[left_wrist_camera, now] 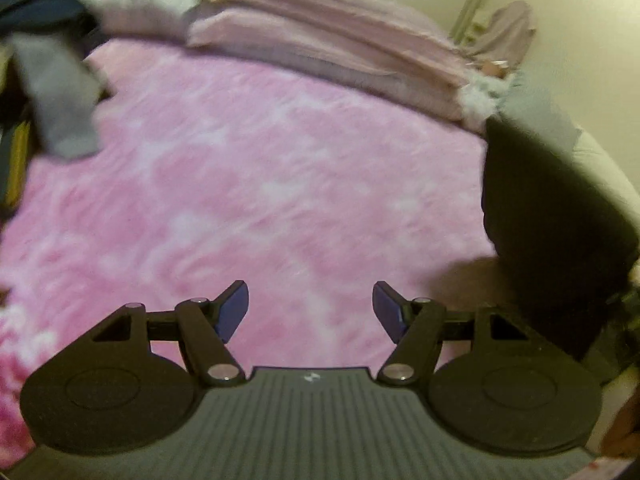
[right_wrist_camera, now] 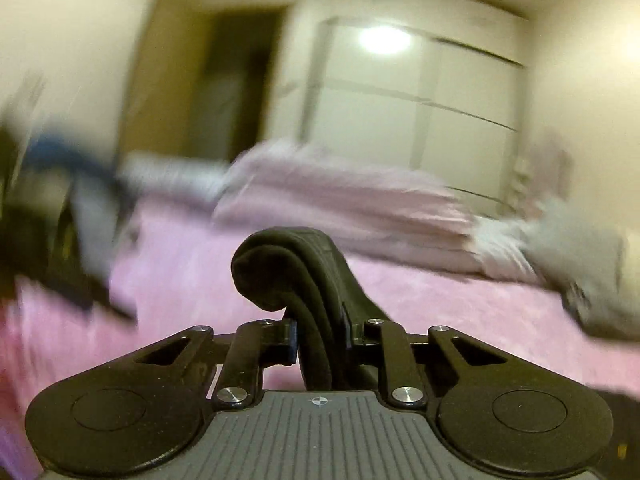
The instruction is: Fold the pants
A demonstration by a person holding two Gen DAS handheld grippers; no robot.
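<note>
The black pants (right_wrist_camera: 296, 276) are bunched in thick folds between the fingers of my right gripper (right_wrist_camera: 320, 340), which is shut on them and holds them above the pink blanket (right_wrist_camera: 460, 312). In the left wrist view the same black pants (left_wrist_camera: 548, 220) hang as a dark mass at the right edge. My left gripper (left_wrist_camera: 310, 312) stands open over the pink blanket (left_wrist_camera: 260, 180), its blue pads (left_wrist_camera: 234, 310) wide apart with nothing between them.
Folded pale pink bedding (left_wrist_camera: 320, 36) lies along the far side of the bed. Grey cloth (left_wrist_camera: 60, 96) and a dark blue garment (left_wrist_camera: 32, 4) hang at the left. A white wardrobe (right_wrist_camera: 420, 92) and a doorway (right_wrist_camera: 240, 80) stand behind.
</note>
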